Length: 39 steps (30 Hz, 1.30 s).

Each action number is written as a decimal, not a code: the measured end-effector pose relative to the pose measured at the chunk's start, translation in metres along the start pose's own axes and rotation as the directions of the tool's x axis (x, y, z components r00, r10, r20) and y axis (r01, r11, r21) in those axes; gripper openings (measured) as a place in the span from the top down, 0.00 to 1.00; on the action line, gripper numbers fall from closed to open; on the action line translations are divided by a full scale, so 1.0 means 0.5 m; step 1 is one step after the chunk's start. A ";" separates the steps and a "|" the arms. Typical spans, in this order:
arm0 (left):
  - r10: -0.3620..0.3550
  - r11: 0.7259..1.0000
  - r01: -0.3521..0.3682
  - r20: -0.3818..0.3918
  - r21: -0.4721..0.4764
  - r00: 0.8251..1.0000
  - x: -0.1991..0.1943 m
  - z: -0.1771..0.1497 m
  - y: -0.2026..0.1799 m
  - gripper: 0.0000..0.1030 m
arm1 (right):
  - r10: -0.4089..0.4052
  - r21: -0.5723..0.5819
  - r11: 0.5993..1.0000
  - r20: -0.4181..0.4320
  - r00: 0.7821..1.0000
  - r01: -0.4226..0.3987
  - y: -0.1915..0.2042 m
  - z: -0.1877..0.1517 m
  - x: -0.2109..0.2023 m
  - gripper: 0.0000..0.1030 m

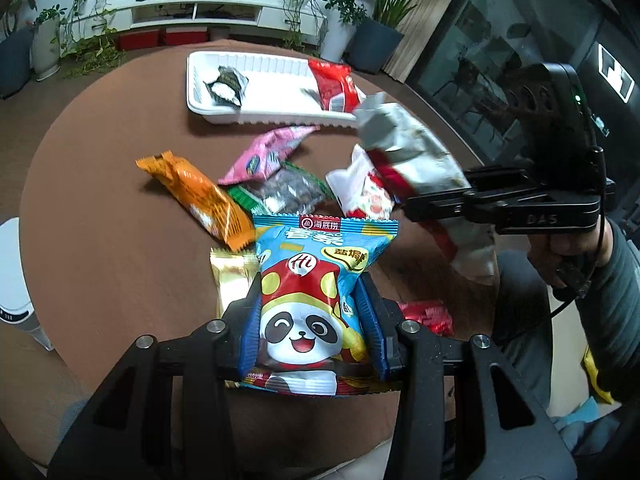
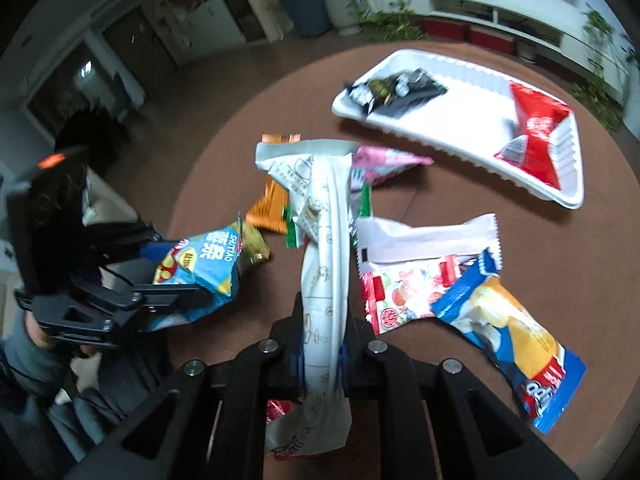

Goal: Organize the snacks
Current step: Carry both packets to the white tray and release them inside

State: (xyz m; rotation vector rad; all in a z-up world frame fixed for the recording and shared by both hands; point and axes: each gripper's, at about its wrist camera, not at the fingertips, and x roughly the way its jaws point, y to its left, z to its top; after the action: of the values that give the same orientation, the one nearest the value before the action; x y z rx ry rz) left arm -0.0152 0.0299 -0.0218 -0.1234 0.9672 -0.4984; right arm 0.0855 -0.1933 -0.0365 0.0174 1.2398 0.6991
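- Snacks lie scattered on a round brown table (image 1: 120,240), with a white tray (image 1: 256,116) near its far edge.
- Left gripper (image 1: 312,320) is clenched on a blue panda bag (image 1: 316,280); its blue pads (image 1: 370,320) press the bag's two sides, and the bag is lifted clear of the table.
- Right gripper (image 2: 323,344) is clamped tight on a long white pack (image 2: 324,240), which stands up between the jaws and droops below them; the pack is held off the table, over the middle pile.
- In the tray: a black pack (image 2: 396,92) at one end and a red pack (image 2: 536,128) at the other, well apart.
- Just in front of the tray lies a pink pack (image 1: 268,152), touching a green-edged clear pack (image 1: 284,192).
- An orange pack (image 1: 200,196) lies to the left of those, its end near the panda bag.
- A gold pack (image 1: 232,276) sits partly under the panda bag.
- A white-and-red fruit pack (image 2: 404,272) lies toward the table's right side, overlapped by a blue-and-yellow chip bag (image 2: 516,340).
- Something small and red (image 1: 428,314) lies at the near edge, probably a wrapped sweet; it is too hidden to tell.
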 end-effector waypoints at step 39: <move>0.226 0.974 -0.226 0.013 -0.003 0.974 0.336 0.547 0.117 0.61 | -0.207 0.448 0.882 0.092 0.974 0.145 -0.301 0.362 0.103 0.87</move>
State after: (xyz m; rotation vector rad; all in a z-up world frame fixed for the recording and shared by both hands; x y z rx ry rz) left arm 0.3056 -0.0278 -0.0115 -0.0173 0.9551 -0.2865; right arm 0.3217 -0.2235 -0.0733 0.3186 1.2264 0.2418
